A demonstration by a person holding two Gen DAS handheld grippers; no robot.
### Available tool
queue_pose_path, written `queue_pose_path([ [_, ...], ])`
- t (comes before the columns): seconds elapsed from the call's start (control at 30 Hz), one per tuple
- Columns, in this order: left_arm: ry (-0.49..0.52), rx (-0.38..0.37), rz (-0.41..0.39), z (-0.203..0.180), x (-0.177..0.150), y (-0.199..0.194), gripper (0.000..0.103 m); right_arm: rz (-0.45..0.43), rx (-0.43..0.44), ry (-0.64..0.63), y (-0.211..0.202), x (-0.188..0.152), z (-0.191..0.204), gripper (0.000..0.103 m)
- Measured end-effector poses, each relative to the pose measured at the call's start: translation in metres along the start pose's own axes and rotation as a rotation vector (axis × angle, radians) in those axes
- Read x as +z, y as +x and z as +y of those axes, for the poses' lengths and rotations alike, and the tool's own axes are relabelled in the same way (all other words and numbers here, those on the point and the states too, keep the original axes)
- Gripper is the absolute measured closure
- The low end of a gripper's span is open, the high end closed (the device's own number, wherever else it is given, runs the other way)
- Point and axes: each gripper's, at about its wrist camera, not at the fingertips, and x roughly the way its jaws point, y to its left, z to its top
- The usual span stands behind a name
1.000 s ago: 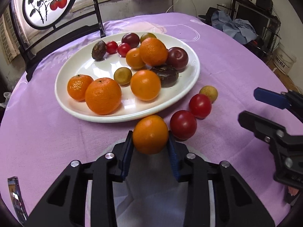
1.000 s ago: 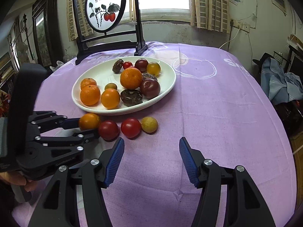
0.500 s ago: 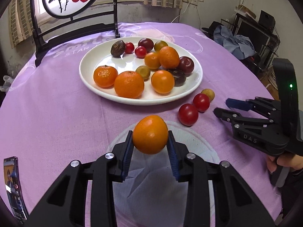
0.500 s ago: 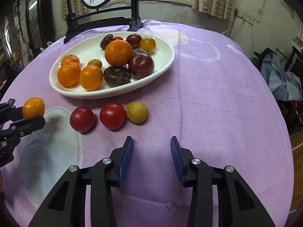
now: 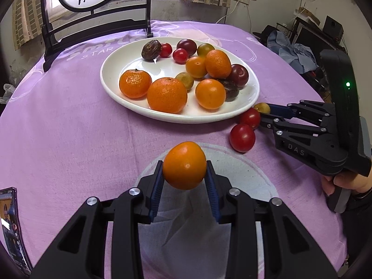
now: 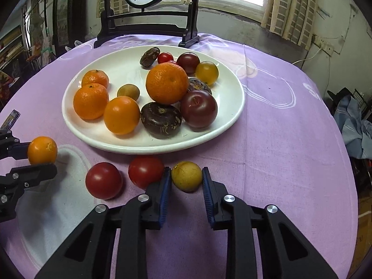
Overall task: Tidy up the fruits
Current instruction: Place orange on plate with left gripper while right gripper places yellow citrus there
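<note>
While both hands are working: two hand-held grippers are gathering loose fruit beside a white plate (image 6: 234, 114) on a purple-covered bench (image 6: 279, 139).
Left hand-held gripper (image 5: 184, 181): it is clamping a small orange (image 5: 184, 165) between its blue pads, holding it in the air short of the plate.
Right hand-held gripper (image 6: 186, 186): it is partly open, its fingers straddling a yellowish round fruit (image 6: 186, 176) lying on the cloth; whether the pads are touching it yet, I cannot tell.
Neighbours: two red tomatoes (image 6: 146, 171) (image 6: 104, 180) are lying just left of that fruit; the nearer one is touching the left finger.
Risk: closing could be nudging that tomato and sending it rolling, or squeezing the round fruit out forwards against the plate rim.
Plate: it is already holding oranges, plums and other fruit.
</note>
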Motion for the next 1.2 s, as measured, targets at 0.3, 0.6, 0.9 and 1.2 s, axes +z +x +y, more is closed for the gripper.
queue_pose_path([
  [0.3, 0.021, -0.015, -0.072, -0.006, 0.017, -0.032, 0.069, -0.150, 0.046, 0.054, -0.067, 0.012, 0.000, 0.076],
  [0.6, 0.003, 0.051, -0.133, 0.002, 0.087, -0.039, 0.069, -0.219, 0.075, -0.021, -0.065, 0.071, 0.031, 0.076],
  [0.9, -0.089, 0.174, -0.061, 0.035, 0.120, 0.016, 0.069, -0.135, 0.041, 0.005, -0.002, 0.097, 0.040, 0.076],
  [1.2, -0.155, 0.188, -0.116, 0.051, 0.119, 0.011, 0.040, -0.165, 0.109, 0.128, -0.016, 0.088, 0.021, 0.056],
])
